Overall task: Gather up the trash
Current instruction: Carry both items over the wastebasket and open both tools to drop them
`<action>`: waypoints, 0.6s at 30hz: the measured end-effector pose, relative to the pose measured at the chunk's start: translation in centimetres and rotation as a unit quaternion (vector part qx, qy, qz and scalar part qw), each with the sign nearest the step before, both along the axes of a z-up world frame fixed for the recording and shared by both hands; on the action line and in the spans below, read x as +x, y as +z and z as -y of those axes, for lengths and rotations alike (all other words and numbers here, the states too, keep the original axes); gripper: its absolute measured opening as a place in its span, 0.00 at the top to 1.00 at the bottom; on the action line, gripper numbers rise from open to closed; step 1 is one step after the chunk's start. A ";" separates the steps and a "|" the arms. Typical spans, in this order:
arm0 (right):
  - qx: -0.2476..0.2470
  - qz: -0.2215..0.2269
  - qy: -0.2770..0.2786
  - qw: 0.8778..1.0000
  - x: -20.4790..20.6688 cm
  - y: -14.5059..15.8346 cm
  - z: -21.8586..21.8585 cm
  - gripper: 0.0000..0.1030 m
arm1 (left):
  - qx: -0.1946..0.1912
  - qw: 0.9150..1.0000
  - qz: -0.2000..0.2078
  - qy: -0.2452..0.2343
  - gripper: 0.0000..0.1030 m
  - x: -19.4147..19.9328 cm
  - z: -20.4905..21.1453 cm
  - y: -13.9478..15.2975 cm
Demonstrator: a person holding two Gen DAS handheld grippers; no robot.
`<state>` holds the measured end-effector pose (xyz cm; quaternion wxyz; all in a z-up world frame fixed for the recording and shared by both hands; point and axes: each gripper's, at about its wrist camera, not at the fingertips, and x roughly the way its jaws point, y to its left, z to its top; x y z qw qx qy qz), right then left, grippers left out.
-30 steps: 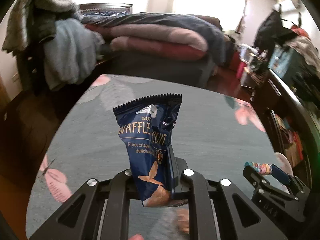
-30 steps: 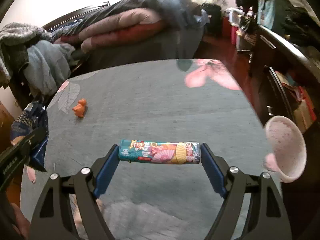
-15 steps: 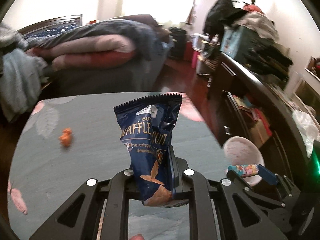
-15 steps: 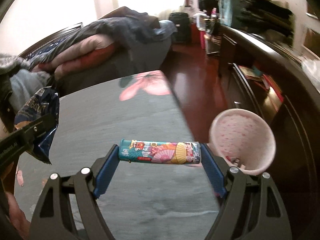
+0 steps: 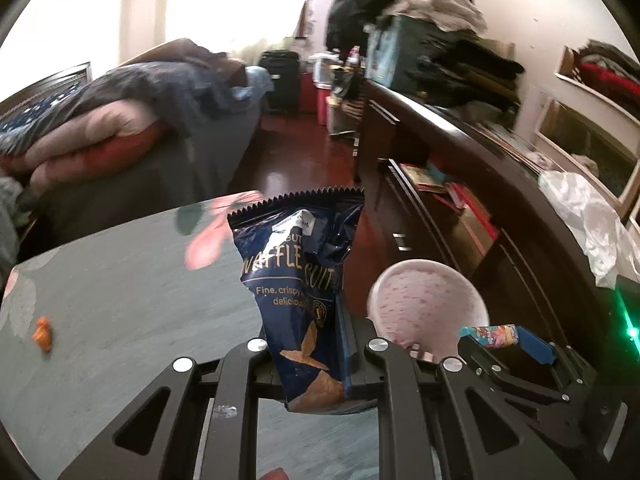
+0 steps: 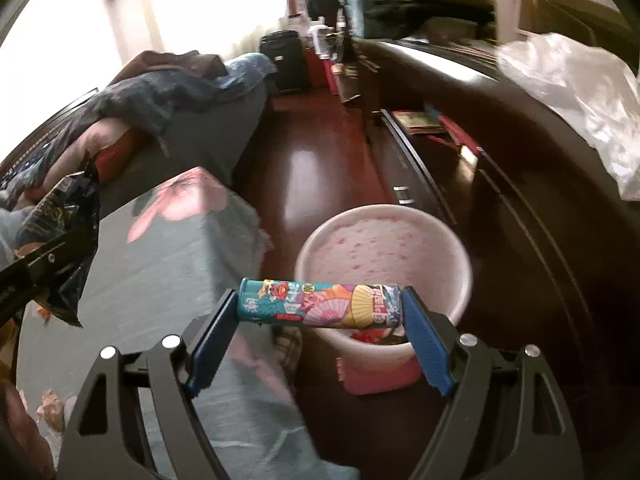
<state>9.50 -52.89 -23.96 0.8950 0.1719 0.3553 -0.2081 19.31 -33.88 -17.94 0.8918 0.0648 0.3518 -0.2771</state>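
1. The blue biscuit bag (image 5: 304, 292) stands pinched upright in the left gripper (image 5: 316, 364), jaws nearly closed on its lower end.
2. The colourful tube (image 6: 320, 304) is clamped end to end across the right gripper (image 6: 320, 320), jaws set wide.
3. A second ago both hung over the grey tablecloth (image 5: 120, 288); now the pink bin (image 6: 384, 240) sits just beyond the tube — the carry looks almost finished.
4. An orange scrap (image 5: 42, 330) remains on the cloth — probably trash too, though it is blurred.

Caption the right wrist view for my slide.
Right gripper holds colourful tube endwise above pink bin.
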 end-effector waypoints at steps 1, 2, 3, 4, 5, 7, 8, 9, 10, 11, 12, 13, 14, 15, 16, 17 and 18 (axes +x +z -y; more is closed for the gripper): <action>0.001 0.000 -0.008 1.000 -0.2 -0.2 0.8 0.22 | 0.002 1.000 0.003 -0.009 0.84 0.0 1.0 0.0; 0.001 0.000 -0.014 1.000 -0.3 -0.4 1.3 0.22 | 0.002 1.000 0.004 -0.015 0.84 -0.1 1.6 -0.1; 0.000 -0.001 -0.021 1.000 -0.5 -0.6 1.8 0.22 | 0.002 1.000 0.006 -0.022 0.84 -0.1 2.5 -0.2; 0.000 -0.003 -0.029 1.000 -0.6 -0.9 2.6 0.22 | 0.002 0.999 0.006 -0.032 0.84 0.0 3.5 -0.3; 0.001 -0.004 -0.034 0.999 -0.5 -1.1 3.0 0.22 | 0.000 0.999 0.005 -0.042 0.84 0.1 4.5 -0.4; 0.005 -0.007 -0.045 0.999 -0.3 -1.8 4.1 0.22 | -0.001 0.998 0.001 -0.057 0.84 0.2 5.9 -0.7; 0.005 -0.008 -0.048 0.999 -0.2 -2.1 4.5 0.22 | -0.002 0.998 -0.002 -0.069 0.84 0.4 6.9 -0.9; 0.006 -0.010 -0.051 0.999 -0.1 -2.5 5.0 0.22 | -0.003 0.997 -0.004 -0.078 0.84 0.5 7.8 -1.2; 0.006 -0.012 -0.053 0.999 0.1 -2.9 5.5 0.22 | -0.001 0.997 -0.006 -0.083 0.84 0.6 8.6 -1.5; 0.006 -0.013 -0.054 0.998 0.2 -3.3 5.9 0.22 | 0.001 0.996 -0.009 -0.091 0.84 0.8 9.6 -1.9; 0.006 -0.014 -0.056 0.998 0.4 -3.7 6.3 0.22 | 0.000 0.995 -0.013 -0.098 0.84 1.1 10.5 -2.3; 0.005 -0.017 -0.058 0.998 0.6 -3.9 6.6 0.22 | 0.002 0.994 -0.018 -0.107 0.84 1.4 11.5 -2.8; 0.004 -0.019 -0.059 0.998 0.8 -4.4 6.9 0.22 | 0.003 0.993 -0.022 -0.113 0.84 1.5 11.9 -3.1; 0.004 -0.020 -0.060 0.998 1.0 -4.7 7.2 0.22 | 0.005 0.993 -0.025 -0.117 0.84 1.8 12.7 -3.5; 0.003 -0.023 -0.062 0.998 1.2 -5.1 7.6 0.22 | 0.007 0.992 -0.026 -0.120 0.83 2.0 13.2 -3.9; 0.003 -0.026 -0.064 0.998 1.4 -5.5 7.9 0.22 | 0.008 0.992 -0.027 -0.122 0.82 2.3 13.9 -4.3; 0.001 -0.028 -0.065 0.997 1.6 -5.8 8.2 0.22 | 0.011 0.992 -0.029 -0.124 0.81 2.5 14.3 -4.6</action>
